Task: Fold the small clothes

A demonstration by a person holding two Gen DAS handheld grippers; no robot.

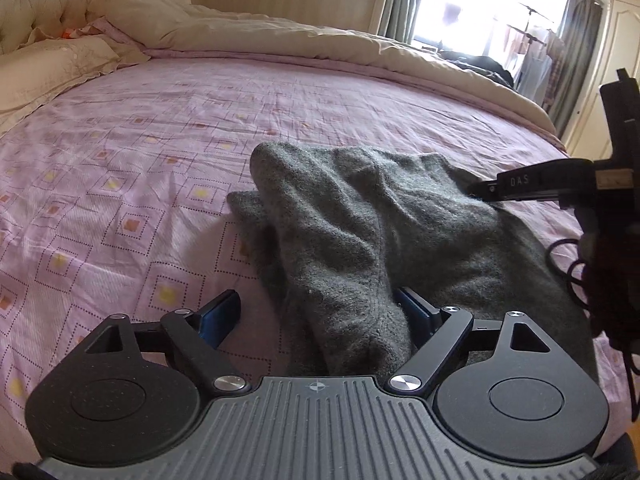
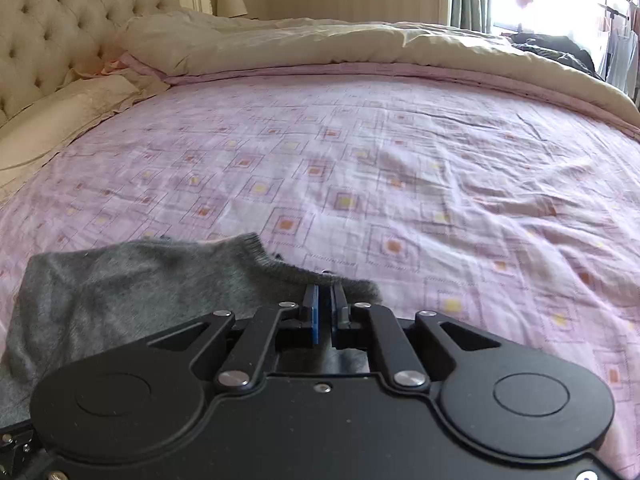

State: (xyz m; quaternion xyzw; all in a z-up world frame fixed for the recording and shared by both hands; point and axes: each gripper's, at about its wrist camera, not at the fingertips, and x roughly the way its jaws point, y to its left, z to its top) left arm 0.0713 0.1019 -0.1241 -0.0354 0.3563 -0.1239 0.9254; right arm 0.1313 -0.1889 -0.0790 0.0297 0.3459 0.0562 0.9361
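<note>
One grey knit garment (image 1: 360,232) is spread on the bed (image 1: 140,160), long axis running away from the left gripper (image 1: 324,312), whose jaws are parted wide around a fold. The right gripper (image 2: 325,308), jaws nearly clenched, is placed at the ribbed hem.

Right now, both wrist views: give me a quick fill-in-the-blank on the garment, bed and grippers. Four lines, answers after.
1. The garment lying on the bed is ____ in colour.
2. The bedsheet under it is ____ with a pattern of small squares.
3. The left gripper has its jaws ____, with cloth lying between them.
4. The right gripper has its blue pads almost ____, at the garment's ribbed edge.

Missing words: grey; pink; open; together
</note>
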